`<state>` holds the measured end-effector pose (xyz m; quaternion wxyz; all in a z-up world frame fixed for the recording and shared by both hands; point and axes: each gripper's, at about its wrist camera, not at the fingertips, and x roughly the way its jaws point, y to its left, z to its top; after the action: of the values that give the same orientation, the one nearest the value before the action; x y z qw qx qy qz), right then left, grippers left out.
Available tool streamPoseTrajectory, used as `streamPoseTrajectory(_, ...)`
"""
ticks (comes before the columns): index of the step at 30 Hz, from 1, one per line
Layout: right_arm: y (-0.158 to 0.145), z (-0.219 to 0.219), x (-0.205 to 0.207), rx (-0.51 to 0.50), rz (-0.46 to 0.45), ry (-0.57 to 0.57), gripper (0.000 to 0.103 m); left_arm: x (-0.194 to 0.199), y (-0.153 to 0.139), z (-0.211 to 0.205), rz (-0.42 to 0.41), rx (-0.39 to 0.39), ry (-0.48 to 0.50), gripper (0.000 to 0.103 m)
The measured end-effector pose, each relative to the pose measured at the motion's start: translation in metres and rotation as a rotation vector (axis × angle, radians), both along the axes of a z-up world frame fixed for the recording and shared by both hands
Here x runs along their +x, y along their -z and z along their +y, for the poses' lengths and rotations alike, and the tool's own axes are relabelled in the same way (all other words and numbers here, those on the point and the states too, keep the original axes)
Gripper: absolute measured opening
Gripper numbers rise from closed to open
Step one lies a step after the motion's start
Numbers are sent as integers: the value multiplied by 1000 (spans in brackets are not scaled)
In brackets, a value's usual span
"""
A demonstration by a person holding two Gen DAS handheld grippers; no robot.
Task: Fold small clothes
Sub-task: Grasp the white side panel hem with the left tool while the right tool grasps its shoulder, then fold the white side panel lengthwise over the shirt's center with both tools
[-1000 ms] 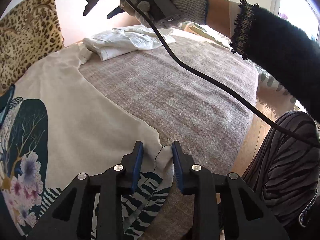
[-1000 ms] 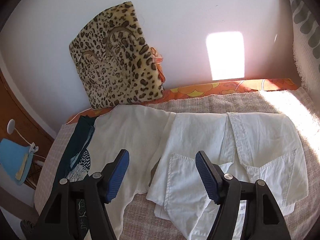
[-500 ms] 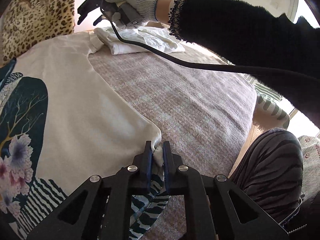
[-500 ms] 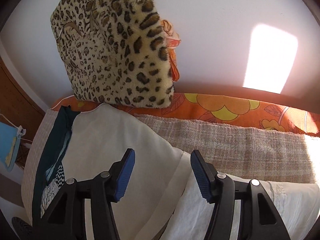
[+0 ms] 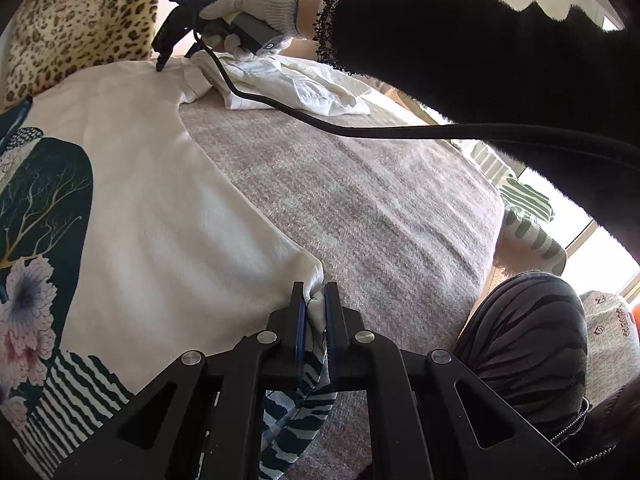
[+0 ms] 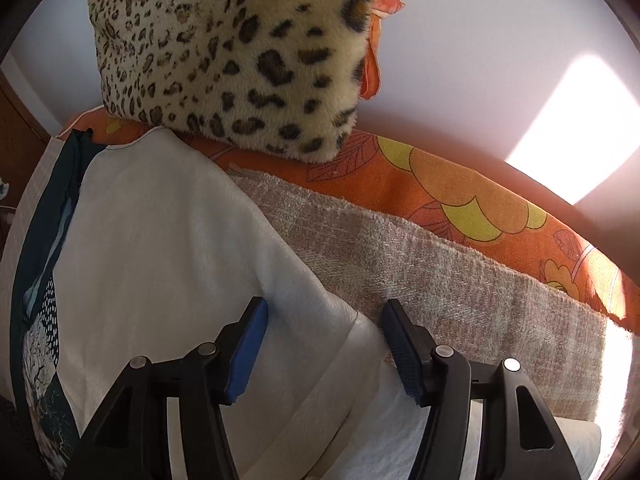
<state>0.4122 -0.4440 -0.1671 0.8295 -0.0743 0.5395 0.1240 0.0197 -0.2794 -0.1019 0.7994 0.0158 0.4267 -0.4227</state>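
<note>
Bed, grey woven blanket (image 5: 360, 200): cream printed top (image 5: 160, 208) spread flat. Left tongs (image 5: 315, 322), open a second ago, now clamped on its near corner. Right tongs (image 6: 322, 344), wide, brought down over the far sleeve cuff; fold judged imminent. Adjacent: folded white shirt (image 5: 296, 84) touching the cuff; leopard cushion (image 6: 240, 56) behind.

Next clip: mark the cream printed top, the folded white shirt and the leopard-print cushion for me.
cream printed top (image 5: 168, 216), left wrist view, on its plain cream front panel.
folded white shirt (image 5: 304, 88), left wrist view, on the top layer of the fold.
leopard-print cushion (image 6: 240, 52), right wrist view, on its spotted face.
</note>
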Motion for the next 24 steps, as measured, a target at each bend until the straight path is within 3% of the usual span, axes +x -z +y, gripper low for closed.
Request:
streamPoseTrajectory(3,-5,8,-4,-14,-6,-15,9,1,-3,5,7,-27,-12,6)
streamPoseTrajectory(4,-8,12,-6,-14,-6,-23,5,1,-4,7,5,-36,-17,6)
streamPoseTrajectory(15,-54,41,-16,34,-50,76,3,9,-21,56,12,-151,-156,5)
streamPoseTrajectory(20,-76,58,-15,99,-78,108,3,2,-22,81,-8,-161,-218,5)
streamPoseTrajectory(24,-84,84,-10,94,-95,111,3,-6,-21,101,-18,-171,-267,5)
